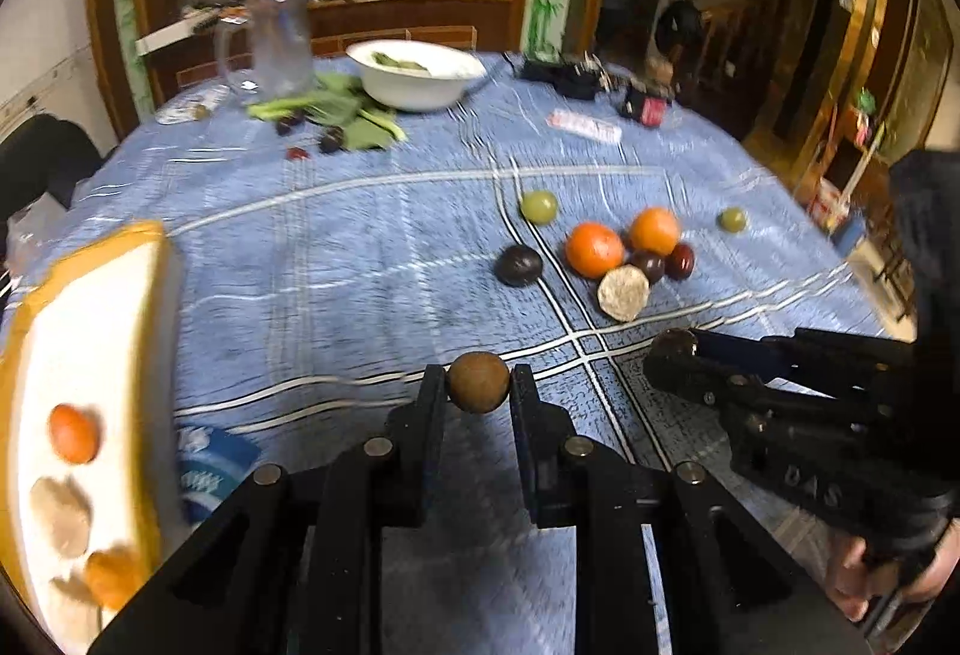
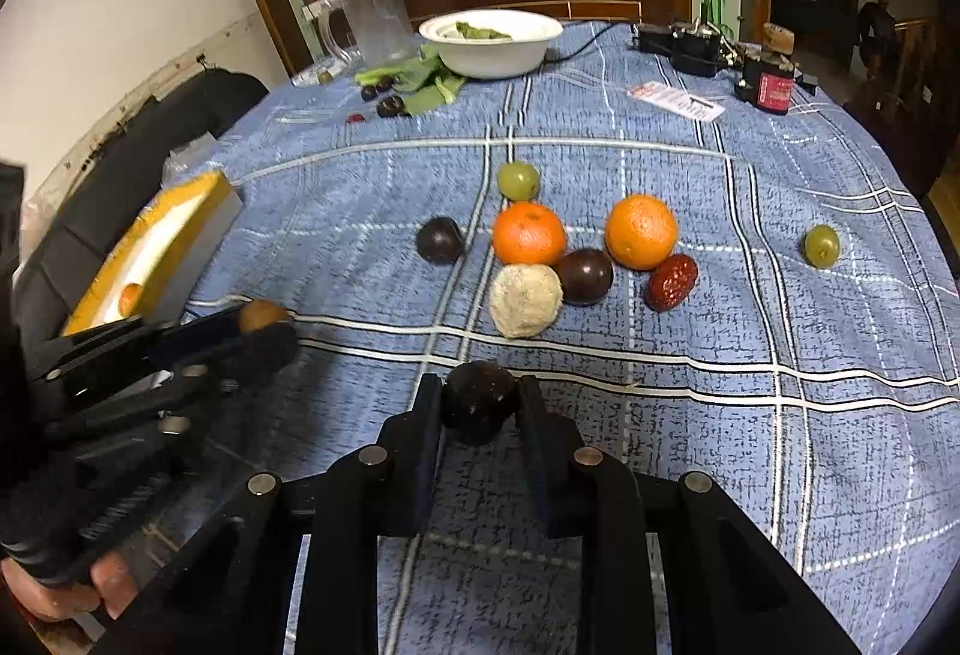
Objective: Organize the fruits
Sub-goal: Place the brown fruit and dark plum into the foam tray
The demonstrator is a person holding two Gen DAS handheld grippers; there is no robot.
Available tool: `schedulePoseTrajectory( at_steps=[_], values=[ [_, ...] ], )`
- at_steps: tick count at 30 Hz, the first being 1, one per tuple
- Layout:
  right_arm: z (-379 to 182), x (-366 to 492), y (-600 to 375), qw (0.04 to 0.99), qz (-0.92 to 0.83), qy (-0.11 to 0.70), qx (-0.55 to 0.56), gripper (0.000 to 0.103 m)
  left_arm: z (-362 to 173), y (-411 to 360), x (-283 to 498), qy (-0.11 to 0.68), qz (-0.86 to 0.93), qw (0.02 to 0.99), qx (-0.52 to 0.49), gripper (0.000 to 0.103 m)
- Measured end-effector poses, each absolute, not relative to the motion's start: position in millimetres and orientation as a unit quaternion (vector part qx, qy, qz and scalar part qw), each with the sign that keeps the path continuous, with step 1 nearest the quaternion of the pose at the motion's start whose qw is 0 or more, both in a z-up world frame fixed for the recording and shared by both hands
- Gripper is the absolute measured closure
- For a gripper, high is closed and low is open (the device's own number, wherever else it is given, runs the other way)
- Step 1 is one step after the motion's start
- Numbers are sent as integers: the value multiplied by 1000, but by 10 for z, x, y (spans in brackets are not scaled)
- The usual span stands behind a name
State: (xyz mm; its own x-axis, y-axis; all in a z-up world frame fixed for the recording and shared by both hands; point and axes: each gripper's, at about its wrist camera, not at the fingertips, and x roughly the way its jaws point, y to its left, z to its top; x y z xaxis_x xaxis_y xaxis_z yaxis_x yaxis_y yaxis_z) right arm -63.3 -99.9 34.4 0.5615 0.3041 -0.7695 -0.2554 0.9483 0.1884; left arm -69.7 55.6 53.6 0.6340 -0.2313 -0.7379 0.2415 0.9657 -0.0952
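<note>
My left gripper [image 1: 478, 383] is shut on a small brown round fruit [image 1: 478, 382], held above the blue cloth; it also shows in the right wrist view [image 2: 262, 316]. My right gripper [image 2: 480, 403] is shut on a dark round fruit [image 2: 480, 406]. A yellow-rimmed white tray [image 1: 144, 259] at the left holds several fruits, including an orange one [image 1: 73, 431]; it also shows in the right wrist view [image 2: 180, 217]. On the cloth lie two oranges [image 2: 528, 233] [image 2: 641, 231], two dark plums [image 2: 440, 239] [image 2: 585, 275], a pale rough ball [image 2: 525, 299], a red date [image 2: 672, 281] and two green grapes [image 2: 519, 179] [image 2: 821, 245].
At the table's far side stand a white bowl [image 2: 491, 39] with greens, a clear jug [image 2: 375, 18], leafy greens with small dark fruits [image 2: 390, 104], black devices [image 2: 690, 42] and a paper slip [image 2: 675, 101]. A dark chair [image 2: 150, 138] stands at the left edge.
</note>
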Motion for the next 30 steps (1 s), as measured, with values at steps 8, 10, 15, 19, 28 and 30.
schedulePoseTrajectory(
  at_steps=[8,10,15,19,28,30],
  values=[
    [759,-895,-547,886,218,409,24,76,954,1640,-1189,372,-23,926,-64,83],
    [849,-972,-306,882,245,402,18,76,970,1967,-1301,371,19,925,-76,82],
    [941,-1147,467,862,314,398,-11,76,830,2602,-1502,385,97,911,-110,82],
    [858,-1246,1020,846,345,404,-45,76,665,2867,-1617,398,125,900,-124,82],
    [479,-1349,1712,833,336,421,-129,73,603,3085,-1762,384,117,902,-161,49],
    [466,-1324,1726,832,338,422,-127,68,625,3123,-1799,379,116,903,-168,48]
  ],
)
